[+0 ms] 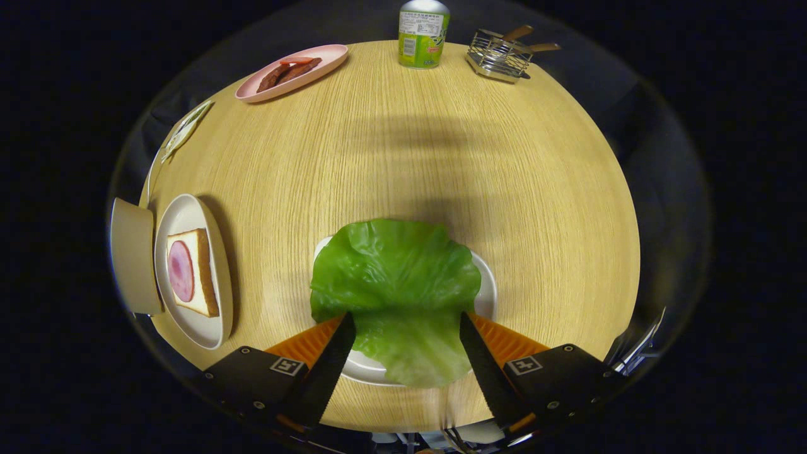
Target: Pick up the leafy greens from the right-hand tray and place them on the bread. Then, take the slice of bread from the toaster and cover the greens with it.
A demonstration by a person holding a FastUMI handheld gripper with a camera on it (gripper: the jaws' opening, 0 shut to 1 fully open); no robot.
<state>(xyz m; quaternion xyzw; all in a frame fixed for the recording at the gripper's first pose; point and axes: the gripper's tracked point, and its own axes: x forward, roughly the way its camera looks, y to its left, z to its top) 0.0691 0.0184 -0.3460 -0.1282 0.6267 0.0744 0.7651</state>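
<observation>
Claw: claw [406,325] stands wide apart, holding nothing; the two serrated fingers [334,362] flank the near part of the leaf, one on each side, and contact with it cannot be told.
Leafy greens: one broad lettuce leaf [397,284] lies spread over a white plate [487,296] near the surface's near edge; it covers most of the plate and its near tip reaches past the plate's rim, between the fingers.
Bread: a slice of bread [200,272] with a round pink slice of ham [181,271] on top lies on a second white plate [189,214] by the surface's left edge, well apart from the leaf.
Beige object: a flat beige thing [132,255] sits just outside that plate, at the left edge; what it is cannot be told.
Far edge: pink plate [252,93] with dark sausage pieces [289,71], a green can [423,34], and a wire rack [499,57] with wooden-handled items.
Surface: round, light wood surface [536,189].
</observation>
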